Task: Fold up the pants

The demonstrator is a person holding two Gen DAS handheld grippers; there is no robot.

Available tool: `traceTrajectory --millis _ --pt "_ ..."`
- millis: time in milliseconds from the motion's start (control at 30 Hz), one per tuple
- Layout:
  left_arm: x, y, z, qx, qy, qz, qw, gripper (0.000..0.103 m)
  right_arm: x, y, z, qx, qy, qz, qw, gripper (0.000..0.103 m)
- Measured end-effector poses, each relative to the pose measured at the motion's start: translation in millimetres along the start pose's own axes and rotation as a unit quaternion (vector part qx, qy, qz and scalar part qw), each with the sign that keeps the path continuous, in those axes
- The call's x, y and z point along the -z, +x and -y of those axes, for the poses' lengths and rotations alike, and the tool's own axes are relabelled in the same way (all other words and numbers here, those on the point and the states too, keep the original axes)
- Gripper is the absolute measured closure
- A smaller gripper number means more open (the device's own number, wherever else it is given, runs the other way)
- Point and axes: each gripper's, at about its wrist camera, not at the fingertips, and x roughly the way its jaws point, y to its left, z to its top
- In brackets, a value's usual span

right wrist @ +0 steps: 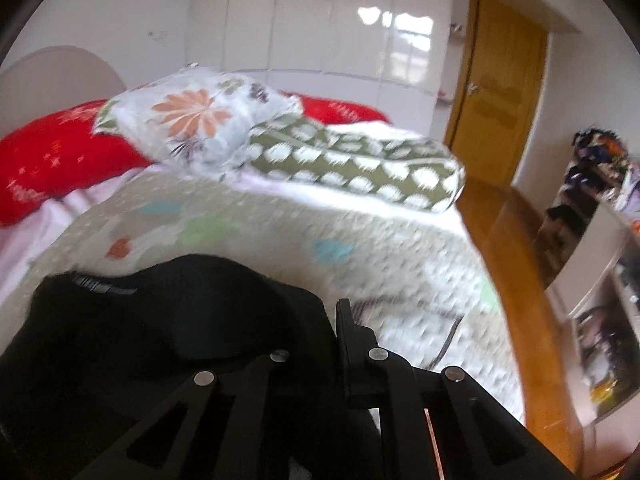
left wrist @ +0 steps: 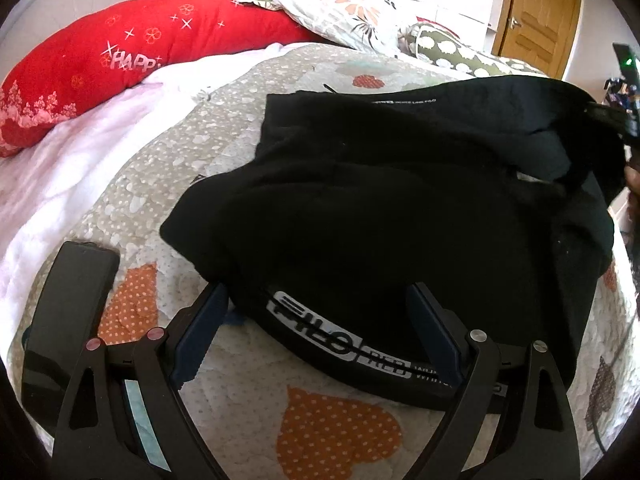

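We see the black pants (left wrist: 384, 208) bunched on the quilted bedspread (left wrist: 168, 168), filling the space just ahead of the left gripper (left wrist: 316, 300). Its jaws stand spread wide, and the printed waistband (left wrist: 344, 344) runs across the gap between them; the left finger sits at the edge of the cloth and the right finger lies against the dark fabric, with neither pad pressing in. To the left of this gripper, on the bedspread, lies a dark flat phone-like object (left wrist: 68, 308). Beyond the pants, further ahead, rest a red pillow (left wrist: 132, 56) and a floral pillow (left wrist: 340, 8). At the far right of the left wrist view the pants rise in a lifted fold toward the right gripper (left wrist: 624, 120). In its own view the right gripper (right wrist: 336, 320) has its jaws pressed together on the black pants (right wrist: 160, 320), whose cloth drapes over its left side and hides one finger. Ahead of it stretch the bedspread (right wrist: 320, 216), a green spotted bolster (right wrist: 360, 168), and, to the right, a wooden door (right wrist: 500, 92).
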Motion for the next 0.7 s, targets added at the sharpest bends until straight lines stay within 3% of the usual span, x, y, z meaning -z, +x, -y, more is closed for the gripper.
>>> traceTrajectory --millis 67,133,167,267,367,433,500,600,700 --pt "-0.5 -1.6 -5.3 -0.003 -0.008 0.001 1.0 0.012 -1.4 9.0 1.4 -0.001 0.003 -0.004 1.0 0.091" --pt "-1.0 -3.2 -14.4 0.001 -0.024 0.004 0.9997 0.012 2.7 22.3 5.8 -0.02 0.007 -0.074 0.997 0.091" --pt "-1.0 -3.2 -18.9 0.005 -0.034 0.003 0.9994 0.012 7.2 21.0 9.9 -0.032 0.013 -0.088 0.996 0.091" --pt "1.5 -4.1 -31.7 0.02 -0.06 -0.002 0.998 0.012 33.8 -6.1 34.9 -0.079 0.055 -0.086 0.992 0.086" --pt "3.6 -7.7 -41.2 0.031 -0.082 -0.004 0.9961 0.012 71.8 -36.7 61.3 -0.139 0.122 -0.093 0.979 0.061" --pt "4.6 -10.8 -46.7 0.036 -0.1 0.0 0.9943 0.013 101.1 -52.2 72.1 -0.207 0.18 -0.103 0.956 0.058" --pt "5.0 -11.2 -48.4 0.036 -0.109 0.001 0.9934 0.012 125.9 -60.1 72.6 -0.25 0.22 -0.125 0.935 0.057" --pt "3.7 -7.2 -50.3 0.04 -0.122 -0.007 0.9917 0.013 154.1 -69.1 59.7 -0.308 0.264 -0.142 0.903 0.057" --pt "2.7 -1.7 -51.4 0.045 -0.136 -0.02 0.9895 0.012 170.3 -70.5 41.6 -0.339 0.285 -0.168 0.88 0.057"
